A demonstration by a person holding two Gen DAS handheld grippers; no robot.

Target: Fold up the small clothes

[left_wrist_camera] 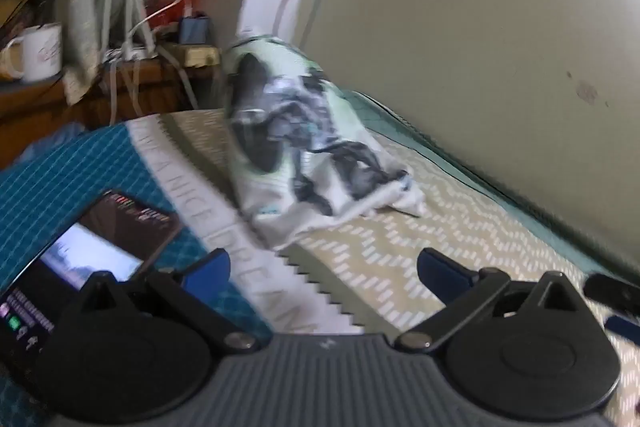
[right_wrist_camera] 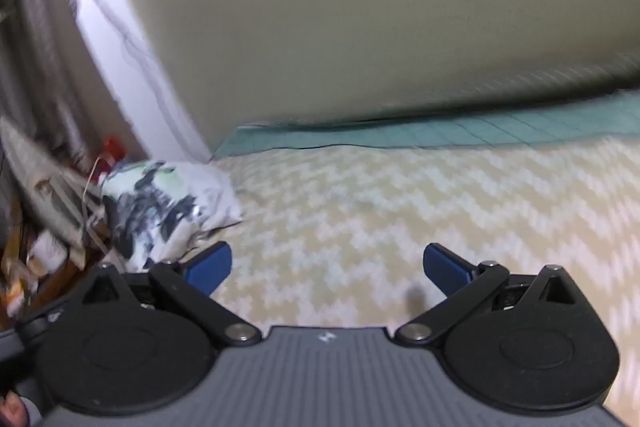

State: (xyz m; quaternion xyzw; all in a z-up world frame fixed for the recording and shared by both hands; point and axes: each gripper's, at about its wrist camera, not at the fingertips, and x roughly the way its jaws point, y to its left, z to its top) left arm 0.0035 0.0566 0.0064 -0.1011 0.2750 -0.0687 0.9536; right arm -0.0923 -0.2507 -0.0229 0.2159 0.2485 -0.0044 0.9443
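A: Garment [left_wrist_camera: 296,143] lies crumpled in a heap on the bed [left_wrist_camera: 460,227], at the far end by the wall [left_wrist_camera: 480,7] and next to the bedside clutter. White cloth, dark and pale-green print.

B: Hand-held grippers?

A: Left hand-held gripper [left_wrist_camera: 323,271]: jaws wide apart, nothing between them, well short of the heap. Right hand-held gripper [right_wrist_camera: 327,269]: same, jaws apart and empty over bare bedspread, the garment off to its left.

B: Handling?

A: Judged light, limp, no stiffness; it will sag and bunch when lifted. Not fragile.

B: Where to grip?

A: Probably the loose edge trailing toward the near side, one corner per gripper, then spread flat. Frames are blurred; seams and neckline cannot be told.
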